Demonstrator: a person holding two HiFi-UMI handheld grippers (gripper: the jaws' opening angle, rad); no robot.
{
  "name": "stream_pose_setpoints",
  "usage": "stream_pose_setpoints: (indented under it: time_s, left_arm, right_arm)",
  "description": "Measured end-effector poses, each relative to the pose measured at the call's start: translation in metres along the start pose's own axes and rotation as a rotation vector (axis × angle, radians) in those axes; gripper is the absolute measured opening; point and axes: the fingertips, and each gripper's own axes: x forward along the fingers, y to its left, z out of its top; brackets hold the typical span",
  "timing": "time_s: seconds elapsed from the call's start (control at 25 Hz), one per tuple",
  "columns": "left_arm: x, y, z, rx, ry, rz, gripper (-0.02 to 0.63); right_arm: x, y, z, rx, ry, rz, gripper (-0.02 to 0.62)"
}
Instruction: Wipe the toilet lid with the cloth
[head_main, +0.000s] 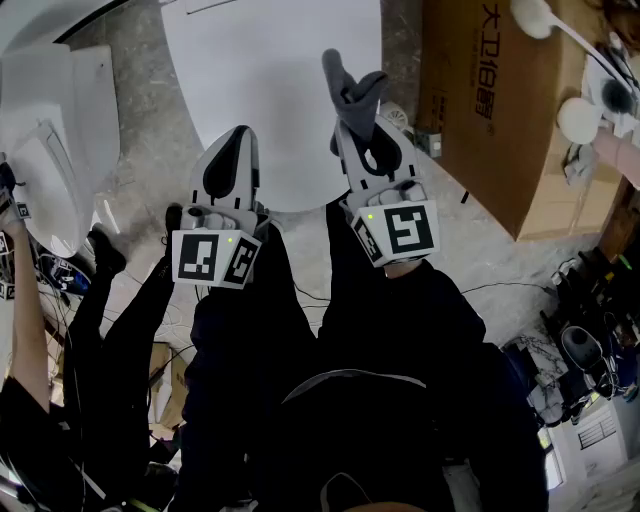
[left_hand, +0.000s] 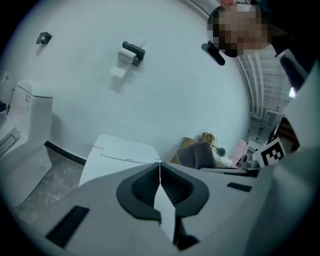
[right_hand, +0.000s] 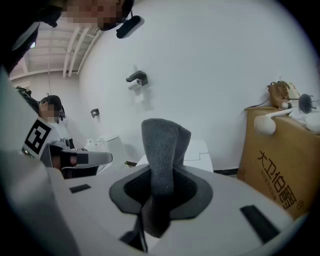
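Observation:
The white toilet lid (head_main: 270, 80) lies closed at the top middle of the head view, and the toilet (left_hand: 120, 152) shows past the jaws in the left gripper view. A grey cloth (head_main: 350, 90) sticks up out of my right gripper (head_main: 357, 135), which is shut on it above the lid's near right edge. In the right gripper view the cloth (right_hand: 162, 145) stands folded between the jaws of the right gripper (right_hand: 162, 175). My left gripper (head_main: 238, 140) hovers over the lid's near edge. Its jaws meet in the left gripper view (left_hand: 160, 167) with nothing between them.
A brown cardboard box (head_main: 500, 100) stands right of the toilet, with brushes on top. A second white toilet (head_main: 50, 140) is at the left, beside a person's arm. On the wall hangs a toilet-roll holder (left_hand: 131, 54). Cables and clutter lie on the floor at the right.

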Motion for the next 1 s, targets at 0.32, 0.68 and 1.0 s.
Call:
stream_pose_setpoints:
  time_s: [0.32,0.68,1.0]
  left_arm:
    - [-0.001,-0.001,-0.002,0.001,0.001,-0.001,0.017]
    - [0.003,-0.003,0.001,-0.001,0.003,-0.004,0.017]
    - [0.010,0.007,0.006,-0.012,-0.012,0.032,0.017]
  right_arm:
    - [-0.002,0.000,-0.002,-0.004,-0.001,0.001,0.094]
    - [0.006,-0.009,0.007,-0.086,-0.002,-0.005,0.094]
    - [0.088,-0.087,0.030,-0.664,0.101,-0.055,0.094]
